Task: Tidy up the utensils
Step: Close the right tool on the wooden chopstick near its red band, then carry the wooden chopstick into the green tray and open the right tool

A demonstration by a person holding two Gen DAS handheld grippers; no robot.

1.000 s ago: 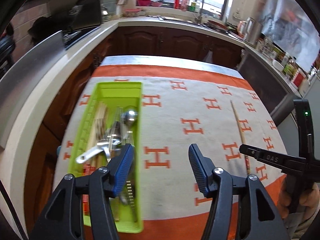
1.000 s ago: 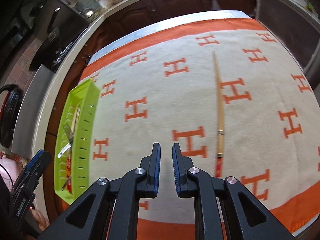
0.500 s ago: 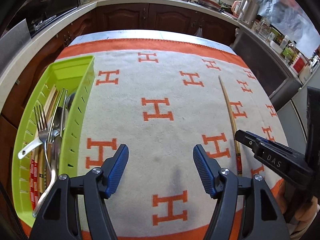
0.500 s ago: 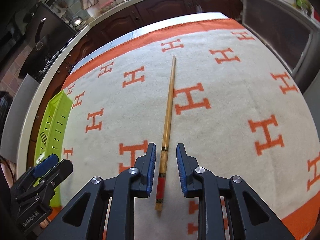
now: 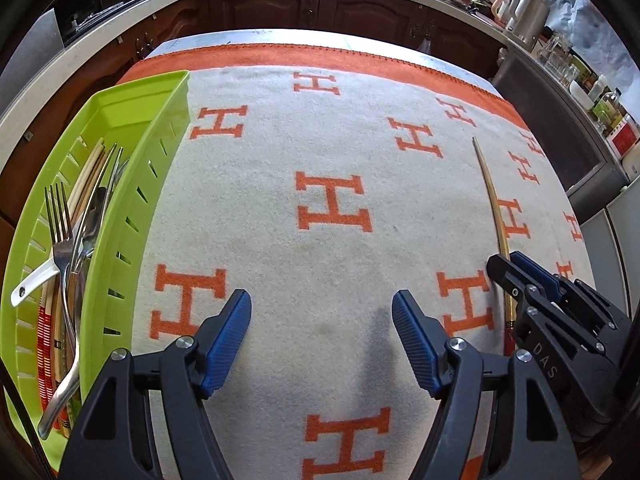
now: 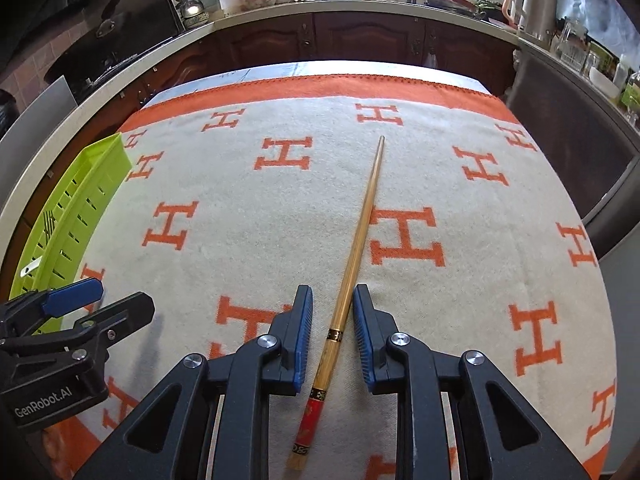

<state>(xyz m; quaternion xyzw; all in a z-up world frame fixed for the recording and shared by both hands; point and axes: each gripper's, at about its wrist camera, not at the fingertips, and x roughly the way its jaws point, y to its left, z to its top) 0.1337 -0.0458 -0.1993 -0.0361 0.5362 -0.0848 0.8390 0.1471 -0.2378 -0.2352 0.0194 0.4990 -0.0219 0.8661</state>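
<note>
A single wooden chopstick [image 6: 362, 232] with a red end lies on the white-and-orange cloth, also in the left wrist view [image 5: 494, 204]. My right gripper [image 6: 333, 300] is low over it, jaws partly open on either side of its thick end, not clamped. My left gripper [image 5: 322, 312] is wide open and empty over the cloth's middle. A lime green slotted tray [image 5: 132, 216] at the left holds forks [image 5: 60, 224], chopsticks and a white spoon; its end also shows in the right wrist view [image 6: 86, 196].
The cloth [image 5: 332, 148] covers a table ringed by dark wood kitchen cabinets [image 6: 360, 36] and a pale counter. A stove sits at the far left, jars and a kettle at the far right.
My right gripper moved in over the chopstick's thick end and opened slightly around it. My left gripper moved right, away from the tray, staying wide open.
</note>
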